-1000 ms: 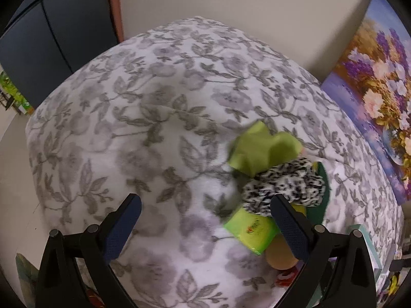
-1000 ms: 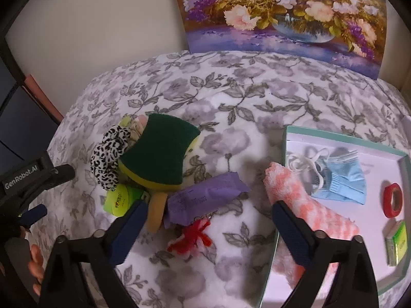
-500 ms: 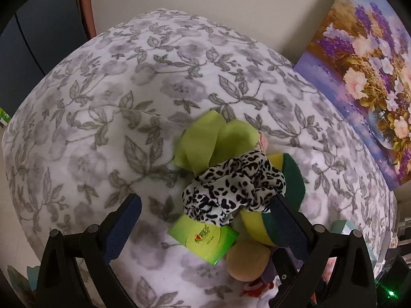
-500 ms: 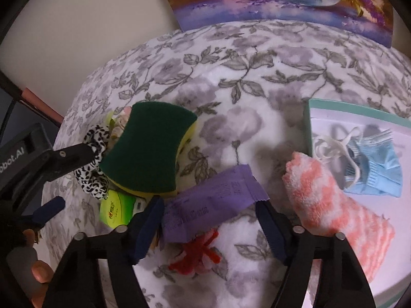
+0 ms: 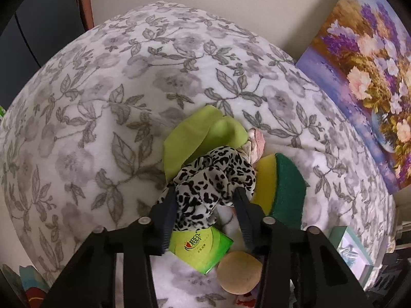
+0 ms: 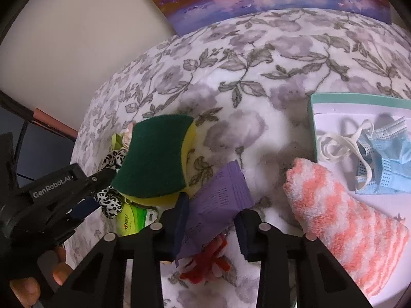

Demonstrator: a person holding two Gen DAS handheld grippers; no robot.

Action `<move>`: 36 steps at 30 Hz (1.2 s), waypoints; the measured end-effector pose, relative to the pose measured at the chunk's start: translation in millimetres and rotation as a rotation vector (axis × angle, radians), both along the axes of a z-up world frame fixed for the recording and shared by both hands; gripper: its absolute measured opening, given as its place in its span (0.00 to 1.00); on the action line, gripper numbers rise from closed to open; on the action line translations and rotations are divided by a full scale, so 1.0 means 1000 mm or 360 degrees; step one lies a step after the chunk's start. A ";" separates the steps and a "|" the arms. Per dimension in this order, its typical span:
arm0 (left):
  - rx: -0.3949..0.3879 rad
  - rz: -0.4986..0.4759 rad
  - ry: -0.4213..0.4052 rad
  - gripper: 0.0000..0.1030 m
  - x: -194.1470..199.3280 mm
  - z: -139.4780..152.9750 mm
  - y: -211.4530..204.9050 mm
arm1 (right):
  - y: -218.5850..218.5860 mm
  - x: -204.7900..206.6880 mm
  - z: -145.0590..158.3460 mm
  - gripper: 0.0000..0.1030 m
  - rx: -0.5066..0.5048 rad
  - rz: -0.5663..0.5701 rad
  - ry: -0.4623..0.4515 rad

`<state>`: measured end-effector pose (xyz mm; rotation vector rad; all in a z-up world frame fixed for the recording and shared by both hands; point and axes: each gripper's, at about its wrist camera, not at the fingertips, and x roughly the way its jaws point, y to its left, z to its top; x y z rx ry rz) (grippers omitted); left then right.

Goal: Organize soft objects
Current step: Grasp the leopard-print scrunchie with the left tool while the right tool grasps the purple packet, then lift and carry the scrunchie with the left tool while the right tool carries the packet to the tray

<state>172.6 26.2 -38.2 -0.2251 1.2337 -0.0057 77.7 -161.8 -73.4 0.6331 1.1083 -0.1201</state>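
On the floral blanket, both grippers pinch items from one soft heap.
Left gripper [image 5: 205,200] jaws squeeze the leopard-print fabric scrunchie [image 5: 213,177]; right gripper [image 6: 212,220] jaws clasp the purple plastic packet [image 6: 221,200], likely bound for the teal-rimmed tray [image 6: 359,97].

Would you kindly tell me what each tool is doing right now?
Left tool: shut on the leopard-print scrunchie.
Right tool: shut on the purple packet.
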 end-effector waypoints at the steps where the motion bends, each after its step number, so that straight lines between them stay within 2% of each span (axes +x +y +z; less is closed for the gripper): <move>1: -0.0020 0.0009 0.0003 0.36 0.000 0.000 0.002 | -0.001 -0.001 0.001 0.31 0.0001 0.0002 -0.0003; 3: -0.0049 0.0020 0.0006 0.35 0.000 0.000 0.006 | -0.001 -0.002 0.003 0.28 -0.0001 0.0011 -0.0010; 4: -0.0061 0.0023 0.0008 0.35 0.000 0.001 0.007 | -0.002 -0.003 0.005 0.21 -0.0002 0.0014 -0.0016; 6: -0.0089 0.0033 0.0009 0.32 0.000 0.001 0.010 | -0.004 -0.006 0.011 0.18 -0.0002 0.0015 -0.0038; 8: -0.0119 0.0043 0.0012 0.23 0.000 0.002 0.012 | -0.005 -0.007 0.017 0.14 -0.0011 0.0023 -0.0056; 22: -0.0256 0.0100 -0.0055 0.17 -0.004 0.023 0.028 | -0.015 -0.020 0.059 0.09 -0.0106 0.0035 -0.0193; 30: -0.0268 0.0068 -0.0198 0.17 -0.015 0.059 0.025 | -0.026 -0.033 0.087 0.09 -0.0121 -0.0003 -0.0299; 36: -0.0261 -0.0032 -0.0278 0.17 -0.030 0.082 0.001 | -0.046 -0.046 0.096 0.09 -0.0157 -0.0080 -0.0311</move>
